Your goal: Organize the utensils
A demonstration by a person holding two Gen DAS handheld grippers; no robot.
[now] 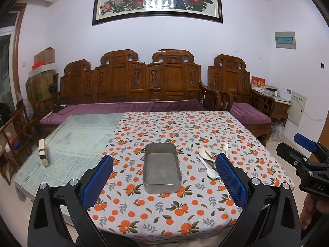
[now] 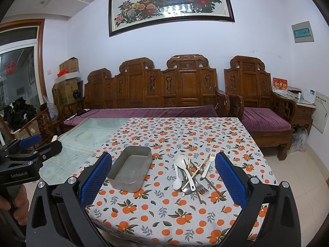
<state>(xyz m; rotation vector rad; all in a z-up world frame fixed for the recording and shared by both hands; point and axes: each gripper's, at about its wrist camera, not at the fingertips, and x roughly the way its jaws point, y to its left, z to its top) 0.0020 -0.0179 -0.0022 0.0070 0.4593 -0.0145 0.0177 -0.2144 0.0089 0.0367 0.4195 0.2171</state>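
An empty grey metal tray (image 1: 162,182) (image 2: 118,180) sits on the orange-print tablecloth (image 1: 185,127) (image 2: 185,129). Just right of it lies a pile of utensils (image 1: 208,160) (image 2: 194,174): white spoons, a white fork (image 2: 208,164), metal spoon and fork, chopsticks. My left gripper (image 1: 164,164) is open and empty, held above the table's near edge and facing the tray. My right gripper (image 2: 163,164) is open and empty, facing the pile from the near side. Each gripper also shows at the edge of the other's view: the right one (image 1: 304,150) and the left one (image 2: 28,144).
The left part of the table is bare glass (image 1: 72,144) (image 2: 86,135) with a small cream block (image 1: 43,154) near its left edge. A carved wooden sofa (image 1: 131,86) and armchair (image 2: 257,103) stand behind the table. Tiled floor lies to the right.
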